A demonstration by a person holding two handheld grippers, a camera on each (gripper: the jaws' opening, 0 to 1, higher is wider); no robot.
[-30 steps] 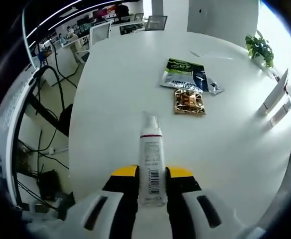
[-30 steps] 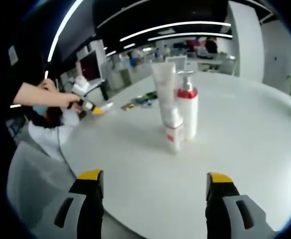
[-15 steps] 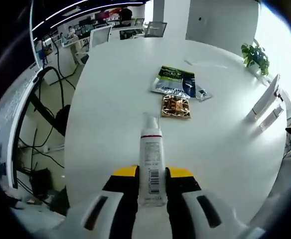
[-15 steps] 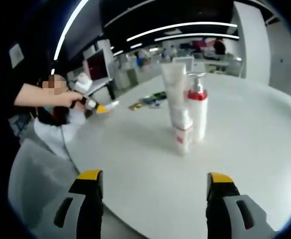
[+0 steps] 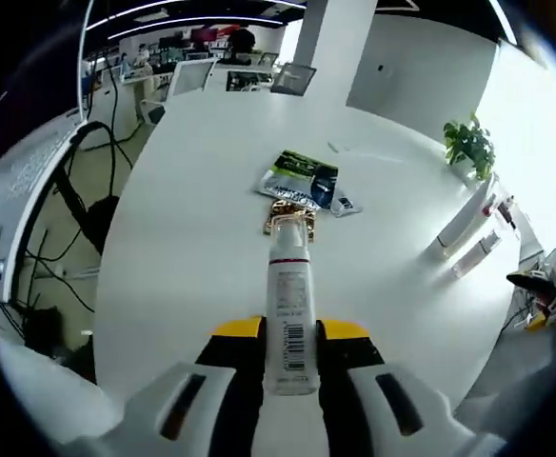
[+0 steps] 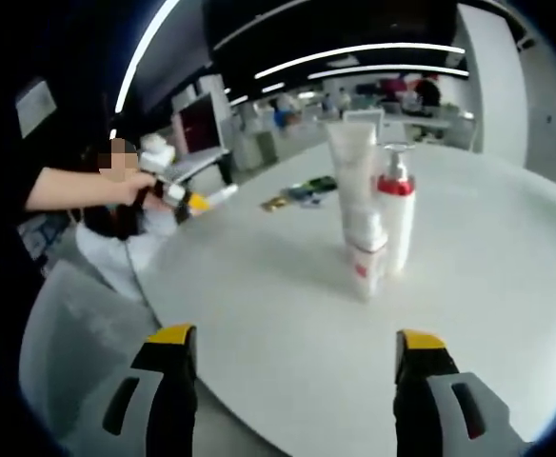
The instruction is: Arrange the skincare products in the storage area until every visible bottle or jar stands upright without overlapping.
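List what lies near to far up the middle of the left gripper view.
Left gripper → white bottle held in its jaws → gold packet → green-and-black sachets → chairs and monitor at the table's far edge.

white bottle (image 5: 290,314) lies lengthwise in the left claw (image 5: 290,354); three more (image 6: 376,224) stand upright together.

An open-plan office, as we saw it.
We worked at a large round white table (image 5: 192,248) under long strip ceiling lights (image 6: 354,59); behind it stood rows of desks with monitors (image 6: 202,124), office chairs (image 5: 190,71), loose floor cables (image 5: 64,248), and a potted plant (image 5: 470,148) near a bright wall.
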